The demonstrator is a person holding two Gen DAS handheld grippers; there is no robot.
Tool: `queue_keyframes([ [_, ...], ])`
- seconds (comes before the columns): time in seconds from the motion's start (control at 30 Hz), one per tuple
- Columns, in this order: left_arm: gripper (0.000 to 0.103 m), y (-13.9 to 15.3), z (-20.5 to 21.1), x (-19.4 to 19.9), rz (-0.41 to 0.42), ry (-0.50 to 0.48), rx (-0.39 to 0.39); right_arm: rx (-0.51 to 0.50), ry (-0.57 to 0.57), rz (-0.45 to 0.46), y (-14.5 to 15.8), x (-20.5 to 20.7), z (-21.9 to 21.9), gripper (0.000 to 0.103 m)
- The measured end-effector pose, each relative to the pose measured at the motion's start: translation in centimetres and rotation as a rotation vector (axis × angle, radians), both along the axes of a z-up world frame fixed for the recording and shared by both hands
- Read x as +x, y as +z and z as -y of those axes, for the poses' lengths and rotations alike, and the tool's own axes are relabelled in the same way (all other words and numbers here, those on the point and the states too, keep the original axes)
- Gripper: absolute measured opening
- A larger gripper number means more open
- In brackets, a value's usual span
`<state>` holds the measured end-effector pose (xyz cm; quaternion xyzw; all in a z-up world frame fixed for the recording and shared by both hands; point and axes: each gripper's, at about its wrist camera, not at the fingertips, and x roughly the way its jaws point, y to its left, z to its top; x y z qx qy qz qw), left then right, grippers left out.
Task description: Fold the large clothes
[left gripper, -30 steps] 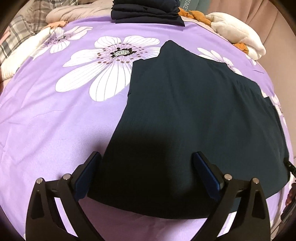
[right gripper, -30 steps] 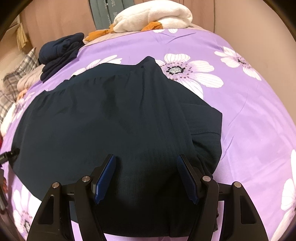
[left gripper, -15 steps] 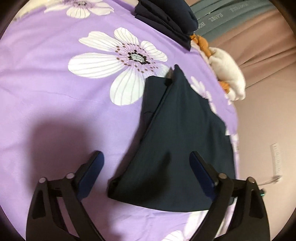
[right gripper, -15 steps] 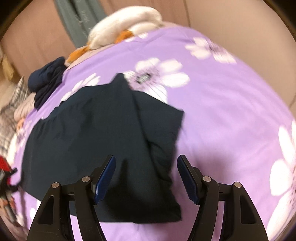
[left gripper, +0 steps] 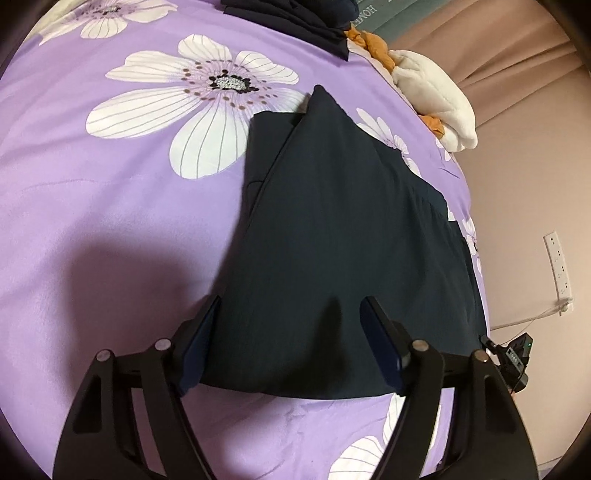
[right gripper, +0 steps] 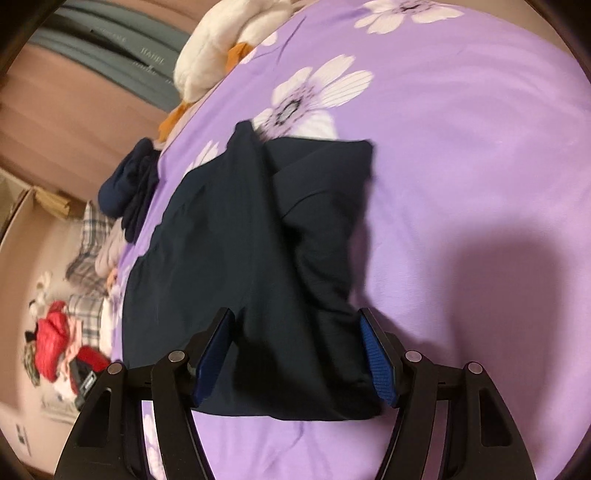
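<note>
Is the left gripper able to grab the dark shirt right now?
Probably yes. The left gripper is open right over the near edge of the dark shirt, and nothing lies between them.

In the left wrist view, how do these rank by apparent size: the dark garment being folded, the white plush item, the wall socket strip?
1. Dark navy garment, largest, though nearest the camera.
2. White plush item.
3. Wall socket strip, smallest, but at the distorted edge.

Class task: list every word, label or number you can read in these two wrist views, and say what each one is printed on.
"HOME": on the grey-green band at the top of the left wrist view; cut off by the frame edge.
"HAHEL", roughly: on the grey band in the right wrist view; blurred, reading uncertain.
More lettering on that band: too blurred to read.
Dark garment, floral bedsheet: no text visible.
</note>
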<state>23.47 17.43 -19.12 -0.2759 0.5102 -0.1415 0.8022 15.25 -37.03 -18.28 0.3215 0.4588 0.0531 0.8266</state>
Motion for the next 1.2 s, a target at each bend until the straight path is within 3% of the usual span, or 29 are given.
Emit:
queue_keyframes([
  [0.07,0.075,-0.2,0.3,0.2,-0.004,-0.009,0.02,-0.053,0.009,0.004,0.2,0.3,-0.7,0.068],
  [0.2,0.074,-0.1,1.0,0.2,0.008,-0.025,0.068,-0.112,0.008,0.032,0.8,0.2,-0.9,0.043],
  [0.27,0.061,-0.1,1.1,0.1,0.013,-0.024,0.078,-0.131,0.008,0.059,1.3,-0.1,-0.6,0.034],
  [0.3,0.038,-0.2,1.1,0.1,0.01,-0.022,0.087,-0.15,0.007,0.068,1.7,-0.2,-0.7,0.026],
  [0.33,0.029,-0.4,1.0,0.2,-0.001,-0.03,0.076,-0.17,0.003,0.081,2.1,-0.2,-0.9,0.021],
  [0.43,0.025,0.0,0.9,0.3,-0.006,-0.005,0.094,-0.198,-0.023,0.118,3.5,0.0,-0.8,0.015],
  [0.57,0.025,0.6,1.7,0.3,0.01,-0.025,0.19,-0.18,-0.042,0.127,4.0,0.4,-0.4,0.015],
  [0.77,0.03,-0.4,1.0,0.6,-0.003,-0.024,0.164,-0.051,-0.092,0.066,-0.2,-0.6,1.1,0.016],
  [0.9,0.045,0.4,0.7,0.5,-0.022,-0.032,0.181,-0.006,-0.103,0.034,0.4,-1.0,2.2,0.033],
  [1.0,0.059,1.5,0.0,0.0,-0.007,-0.019,0.178,-0.062,-0.114,0.096,2.8,-1.9,2.5,0.037],
  [1.1,0.06,2.6,-0.3,0.3,0.026,-0.006,0.161,-0.135,-0.103,0.158,4.9,-0.8,2.1,0.055],
  [1.2,0.065,3.4,0.1,2.0,0.037,0.012,0.166,-0.123,-0.066,0.186,5.5,3.3,1.3,0.056],
])
